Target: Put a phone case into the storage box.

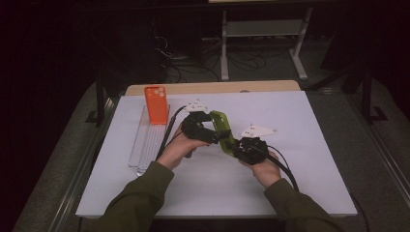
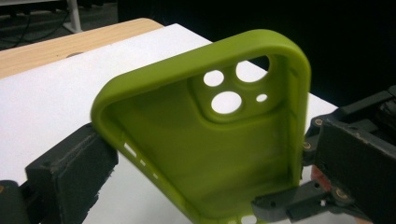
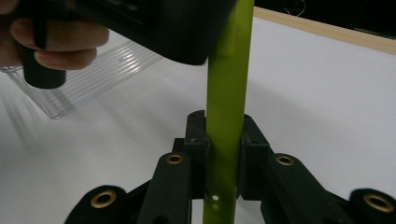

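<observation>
Right claw (image 3: 225,144) clamps green phone case (image 1: 223,131) edge; case runs toward 11 o'clock into left claw (image 2: 187,186), gripping across it.

Dim room with dark, murky surroundings; the white counter (image 1: 290,145) is evenly lit from above, with soft shadows. The high view is grainy. In the gripper views, near parts are blurred and the background soft.
</observation>
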Demonstrator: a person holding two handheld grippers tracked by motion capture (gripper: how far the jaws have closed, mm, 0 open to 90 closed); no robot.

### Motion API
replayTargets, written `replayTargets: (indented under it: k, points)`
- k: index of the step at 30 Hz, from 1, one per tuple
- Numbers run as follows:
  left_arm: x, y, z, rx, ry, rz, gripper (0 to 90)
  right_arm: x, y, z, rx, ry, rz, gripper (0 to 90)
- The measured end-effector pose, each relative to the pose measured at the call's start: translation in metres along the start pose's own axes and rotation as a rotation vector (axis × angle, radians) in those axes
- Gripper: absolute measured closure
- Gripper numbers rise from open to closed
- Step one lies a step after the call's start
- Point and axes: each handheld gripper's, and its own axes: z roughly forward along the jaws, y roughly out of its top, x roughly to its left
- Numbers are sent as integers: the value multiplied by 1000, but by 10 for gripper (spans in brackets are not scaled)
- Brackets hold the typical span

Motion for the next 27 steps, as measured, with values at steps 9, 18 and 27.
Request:
replayTargets:
  k: [9, 18, 27]
  points:
    - [-1, -2, 3, -18, 7, -18, 0, 5, 0, 1, -6, 5, -12, 765]
    - [-1, -3, 4, -6, 12, -29, 0, 7, -1, 3, 4, 6, -9, 765]
    - [0, -2, 2, -18, 7, -54, 66, 7, -3, 6, 22, 3, -16, 765]
